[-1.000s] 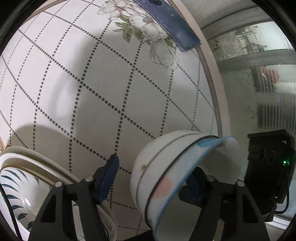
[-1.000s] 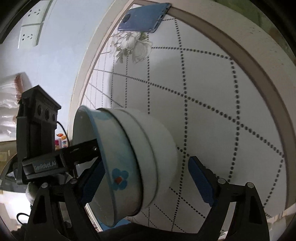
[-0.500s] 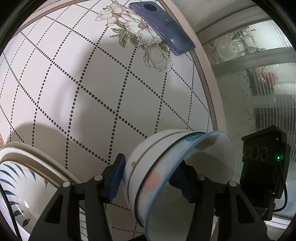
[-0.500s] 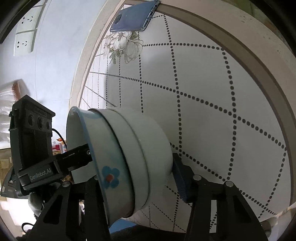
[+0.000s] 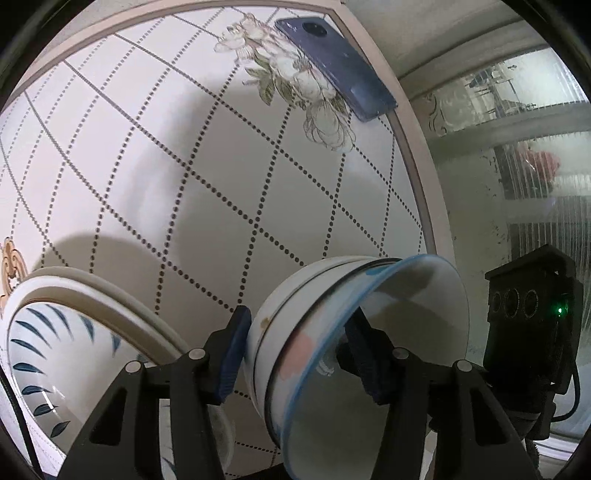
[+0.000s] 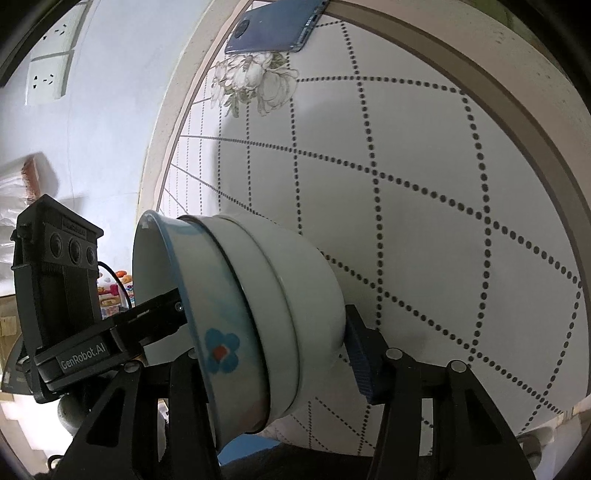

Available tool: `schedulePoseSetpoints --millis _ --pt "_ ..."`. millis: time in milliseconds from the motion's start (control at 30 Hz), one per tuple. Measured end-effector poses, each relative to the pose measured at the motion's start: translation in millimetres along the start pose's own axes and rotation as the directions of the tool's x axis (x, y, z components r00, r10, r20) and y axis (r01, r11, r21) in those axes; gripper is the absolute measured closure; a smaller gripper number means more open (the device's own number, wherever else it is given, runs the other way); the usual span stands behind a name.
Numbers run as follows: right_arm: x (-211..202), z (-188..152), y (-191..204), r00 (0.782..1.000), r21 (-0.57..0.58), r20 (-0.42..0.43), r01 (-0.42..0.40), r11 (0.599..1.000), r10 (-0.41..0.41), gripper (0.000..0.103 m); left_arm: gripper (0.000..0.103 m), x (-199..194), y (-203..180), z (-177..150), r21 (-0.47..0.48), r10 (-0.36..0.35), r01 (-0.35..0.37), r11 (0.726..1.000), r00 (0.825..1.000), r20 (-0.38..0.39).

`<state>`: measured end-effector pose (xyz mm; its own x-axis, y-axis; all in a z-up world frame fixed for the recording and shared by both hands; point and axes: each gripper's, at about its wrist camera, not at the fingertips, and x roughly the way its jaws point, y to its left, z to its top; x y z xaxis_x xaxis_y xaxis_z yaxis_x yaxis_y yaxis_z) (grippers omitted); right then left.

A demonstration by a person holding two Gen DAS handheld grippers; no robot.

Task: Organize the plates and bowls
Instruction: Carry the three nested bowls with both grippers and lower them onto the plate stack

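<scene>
The only readable text is "GenRobot.AI" on the left gripper (image 6: 177,310) (white lettering on black).

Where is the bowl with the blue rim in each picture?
Left wrist view: the blue-rimmed bowl sits low and right of center, nested inside white bowls, between the left tongs.
Right wrist view: the same bowl sits low and left of center, between the right tongs.
Shared landmark: the blue phone near the table's painted flowers.
</scene>
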<state>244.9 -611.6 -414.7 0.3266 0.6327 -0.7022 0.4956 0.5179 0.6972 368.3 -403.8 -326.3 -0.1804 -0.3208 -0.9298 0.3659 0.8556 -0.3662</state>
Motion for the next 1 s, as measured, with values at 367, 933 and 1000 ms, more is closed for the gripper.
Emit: schedulePoseSetpoints --millis 367,933,1000 --pt "10 7 54 1.0 -0.06 -0.025 -0.018 0.998 0.017 0.049 0.053 -50 26 -6 -0.051 -0.003 0.007 0.999 0.998 0.069" --pt "77 -11 156 0.982 -0.26 -0.189 -0.058 0.964 0.008 0.049 0.053 -116 119 -53 -0.253 0.052 -0.002 0.967 0.98 0.191" --pt "90 -17 166 0.977 -0.282 -0.215 -0.061 0.958 -0.002 0.049 0.053 -117 131 -61 -0.283 0.055 0.003 0.959 0.979 0.196"
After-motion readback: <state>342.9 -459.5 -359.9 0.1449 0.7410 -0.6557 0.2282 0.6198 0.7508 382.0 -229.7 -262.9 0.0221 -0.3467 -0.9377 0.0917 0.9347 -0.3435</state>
